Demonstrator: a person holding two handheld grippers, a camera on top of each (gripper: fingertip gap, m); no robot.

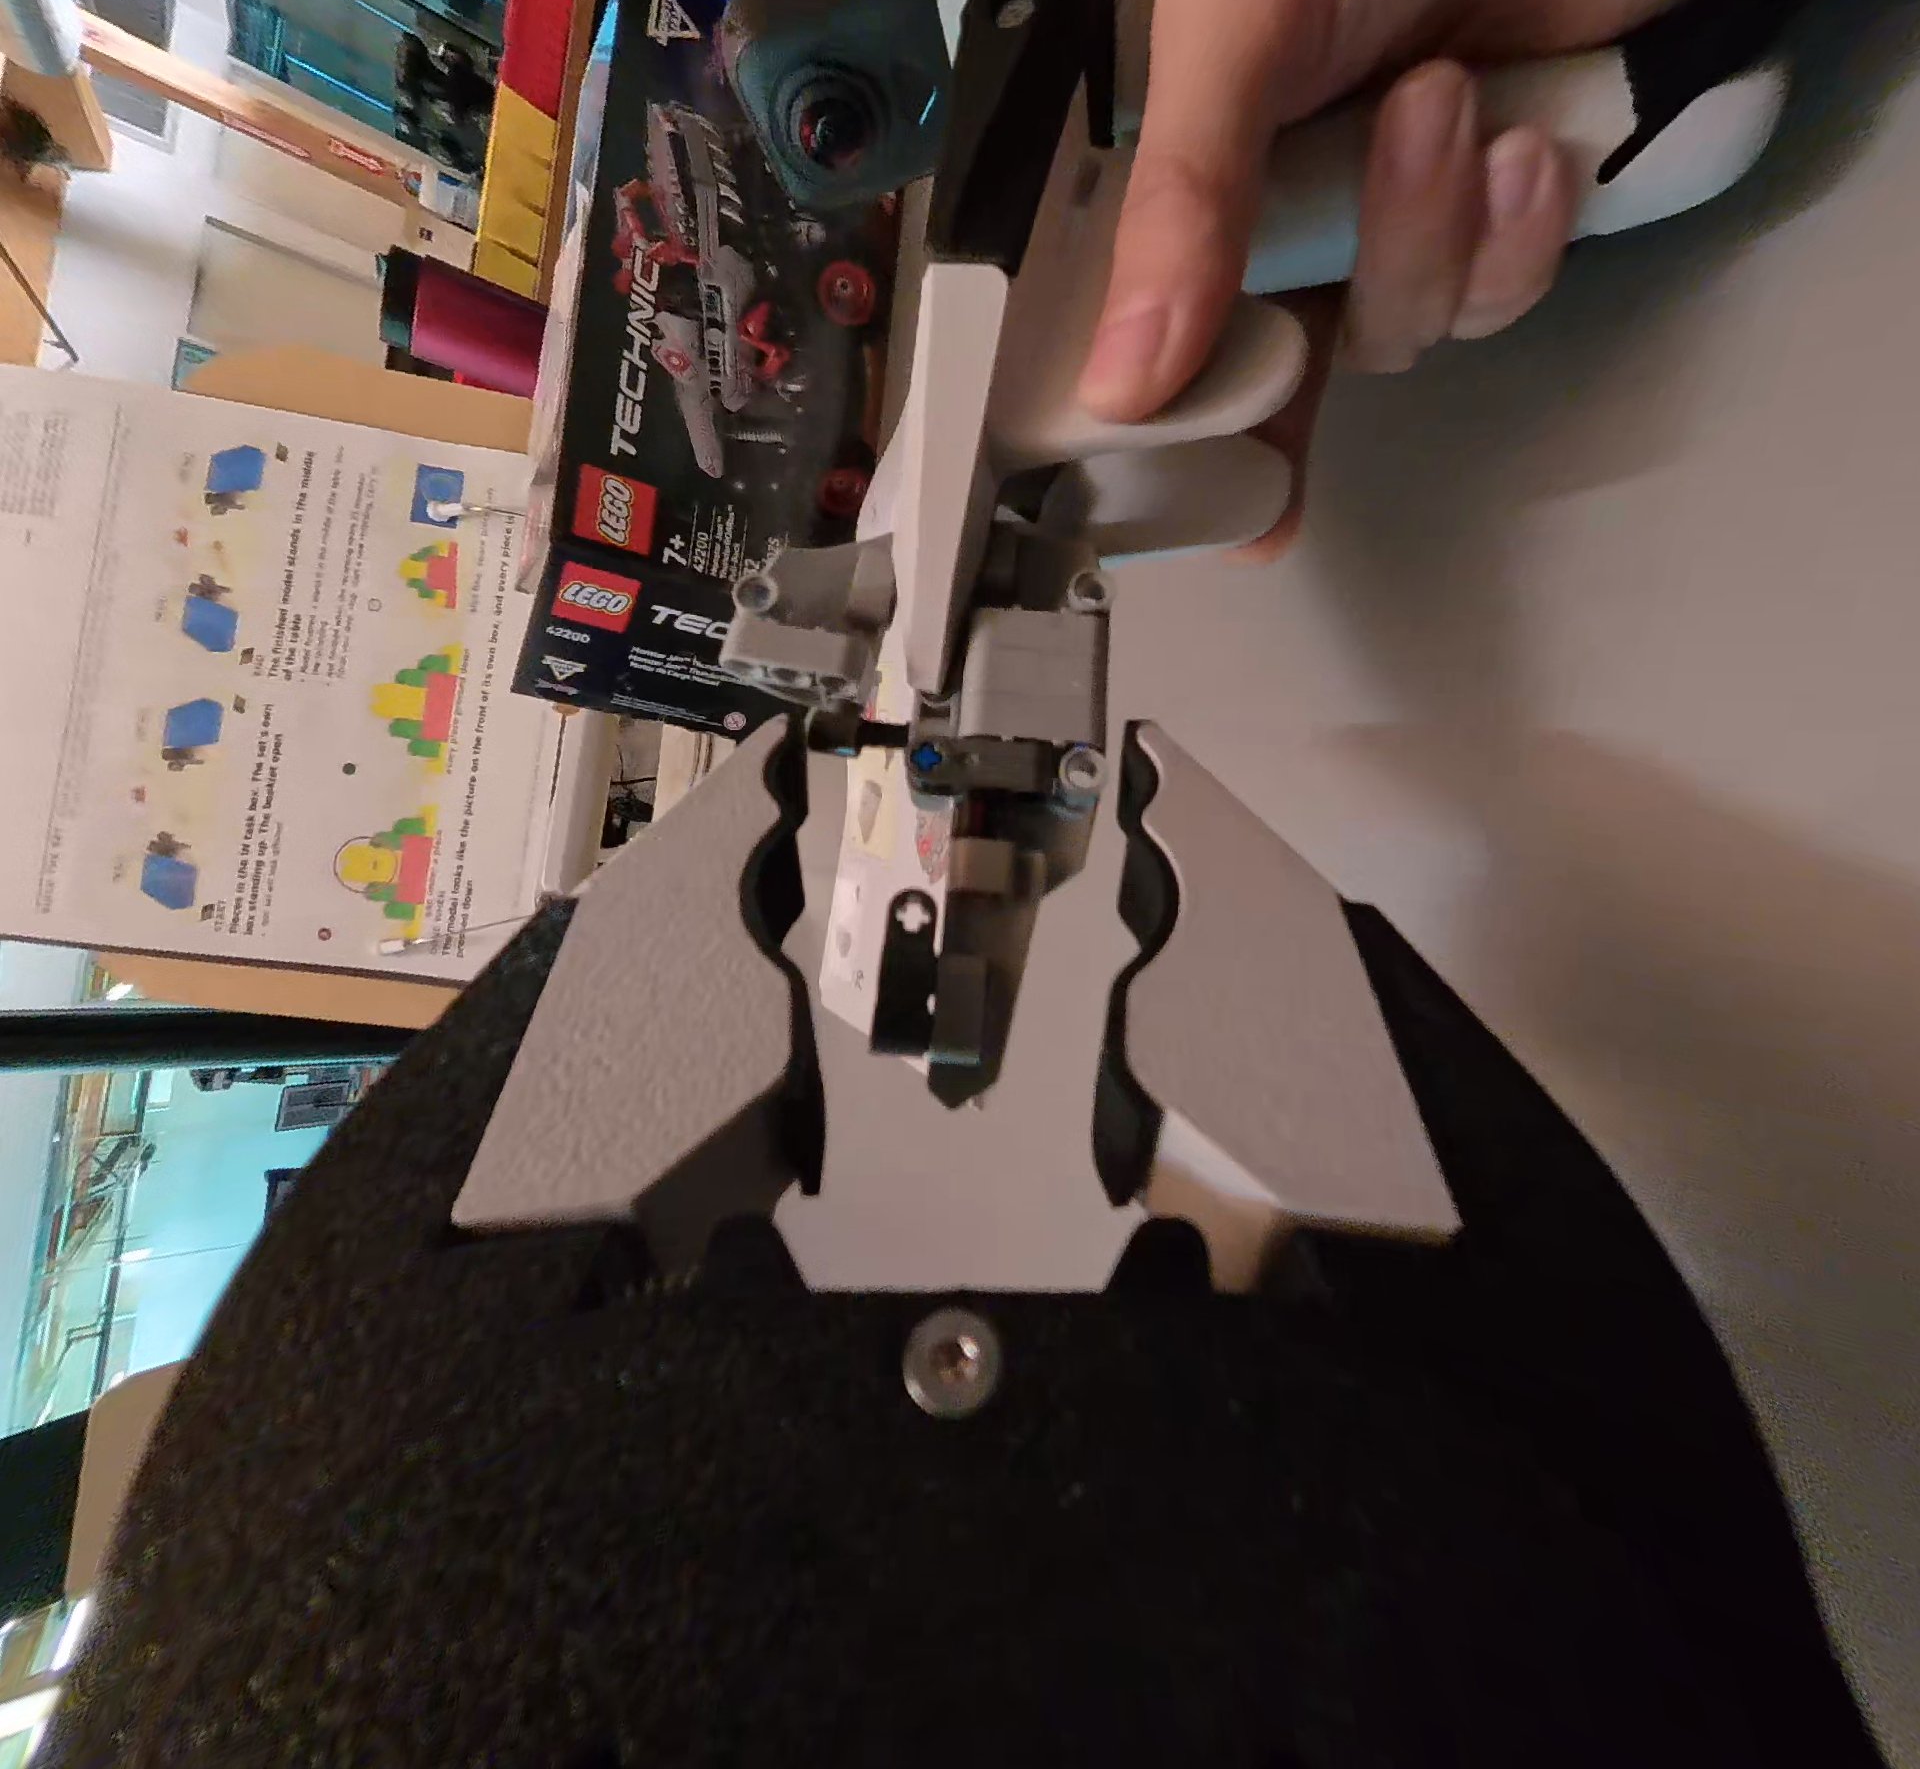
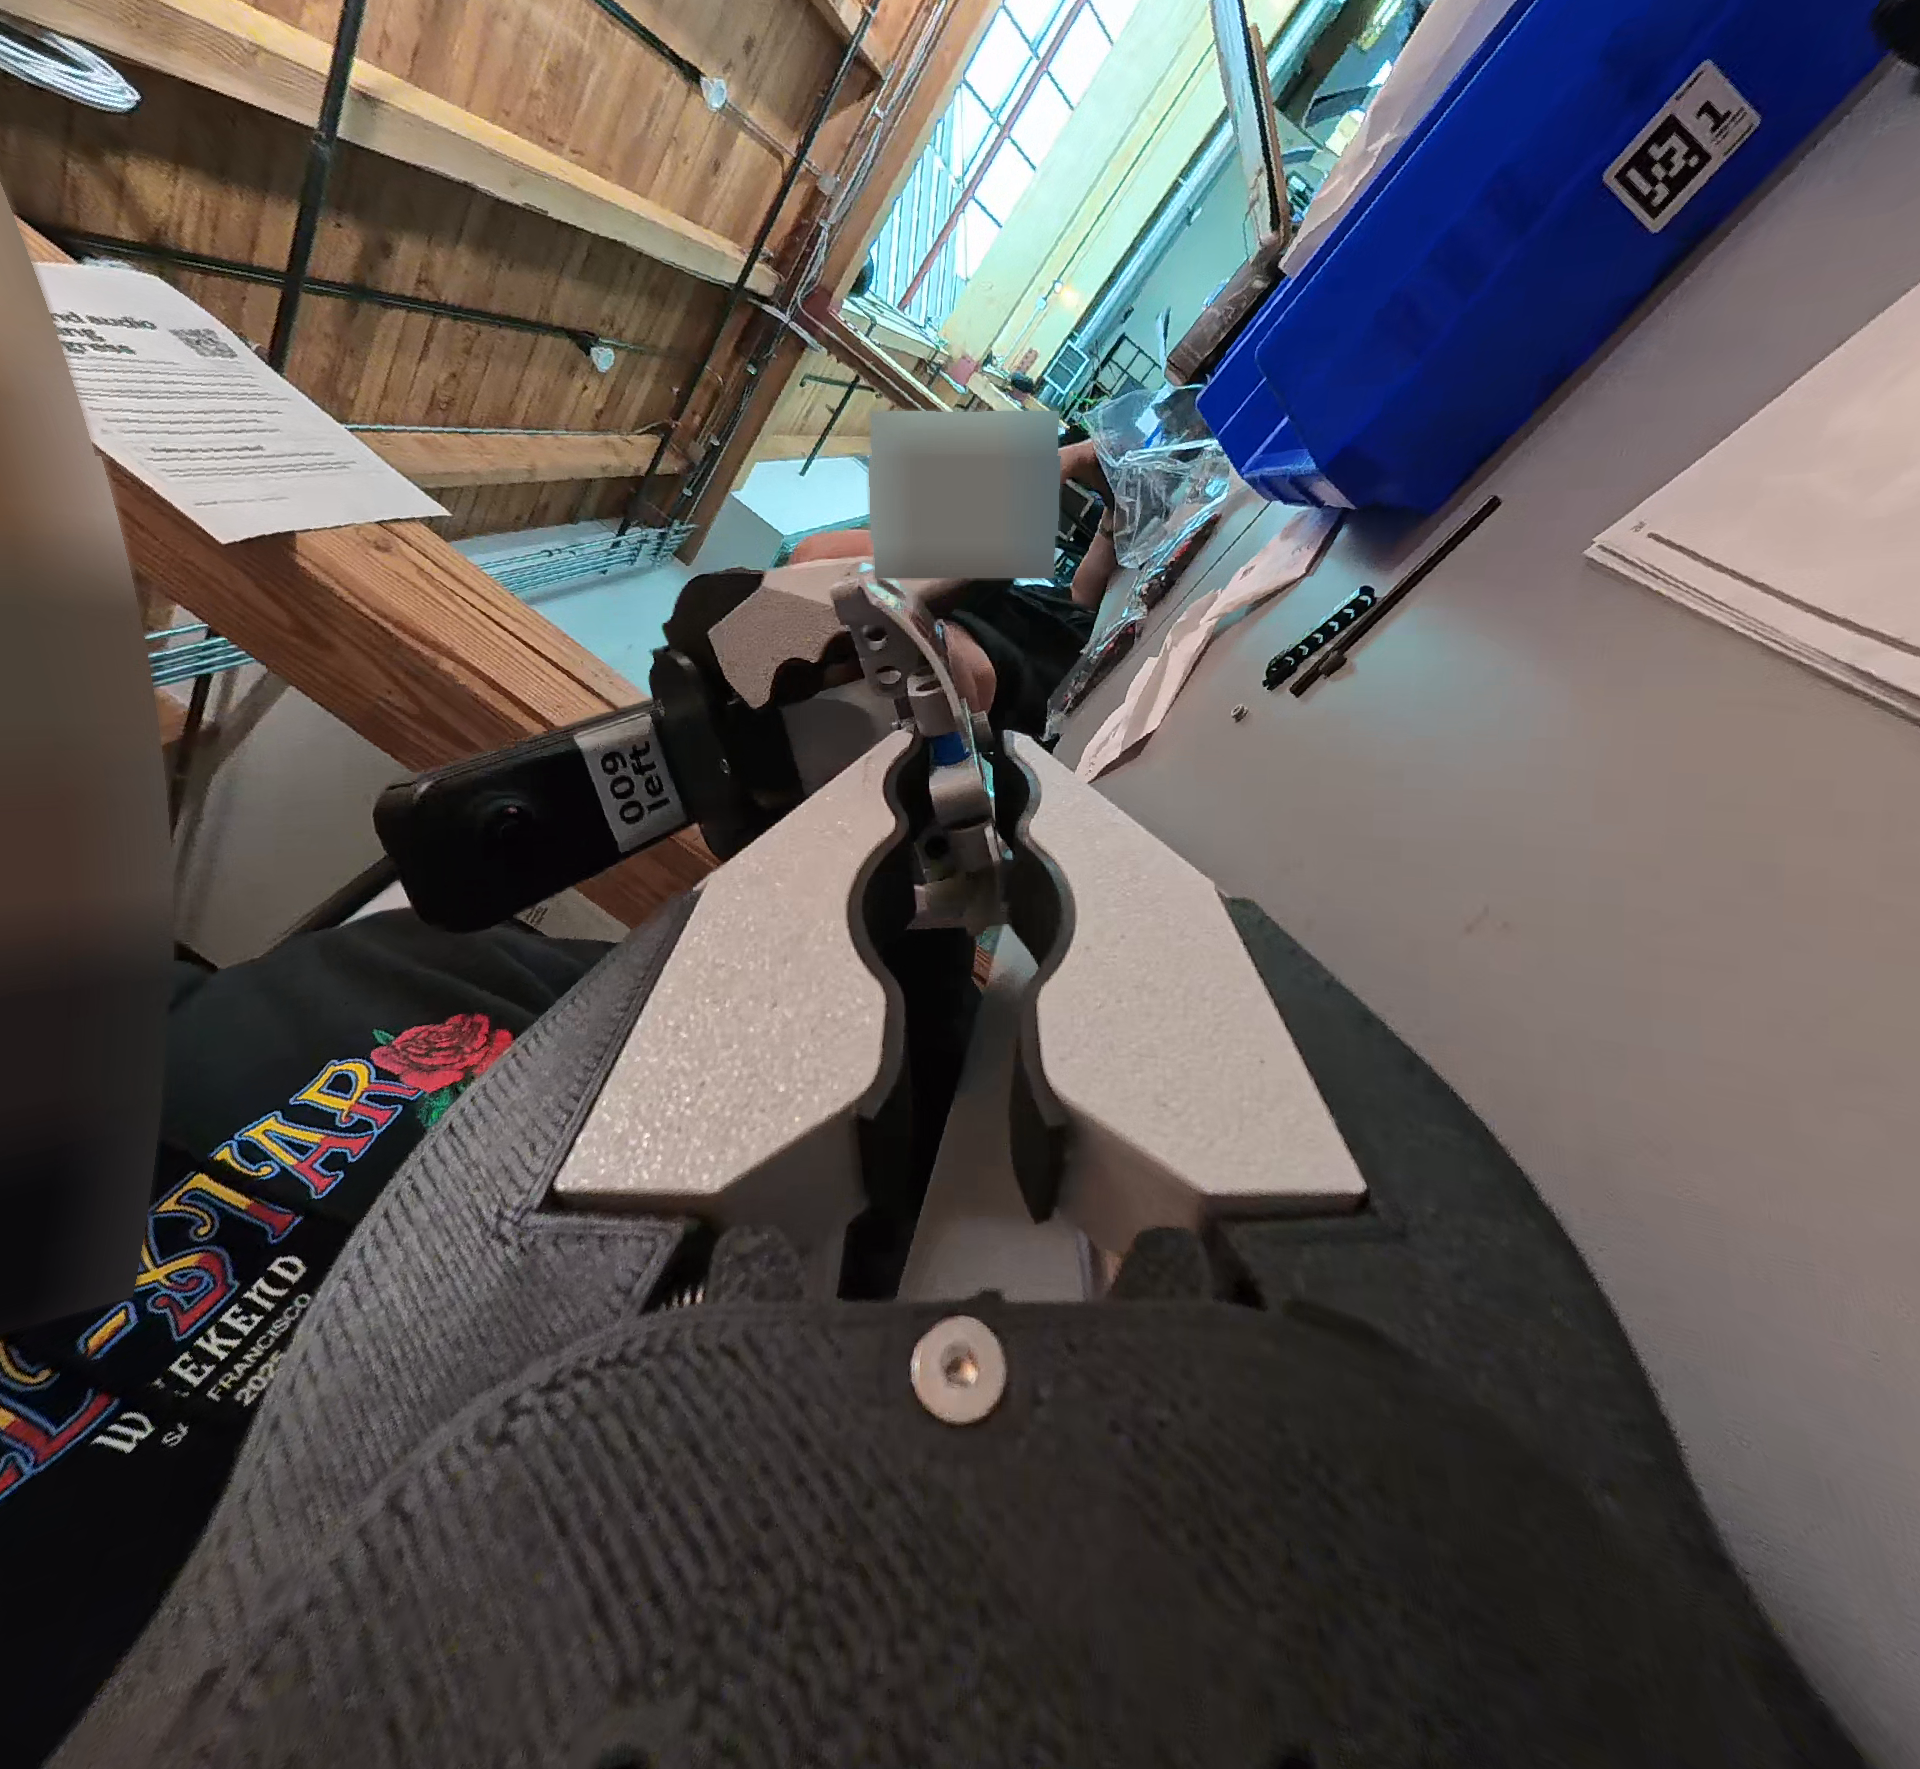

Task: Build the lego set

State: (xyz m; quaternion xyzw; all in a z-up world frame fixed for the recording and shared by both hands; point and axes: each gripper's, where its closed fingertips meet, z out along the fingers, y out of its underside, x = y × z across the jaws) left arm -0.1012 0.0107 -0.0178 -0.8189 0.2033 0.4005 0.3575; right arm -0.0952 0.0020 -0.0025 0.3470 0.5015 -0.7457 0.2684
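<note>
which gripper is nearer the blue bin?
Right. The right gripper holds the grey lego assembly on the blue bin's side; the left gripper sits beyond it, farther away.

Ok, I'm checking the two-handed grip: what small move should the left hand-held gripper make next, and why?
Probably close the left hand-held gripper on the grey lego assembly. Its jaws stand wide open on either side of the assembly without touching it, while the right hand-held gripper alone pinches it. A second grip would likely steady it.
</note>
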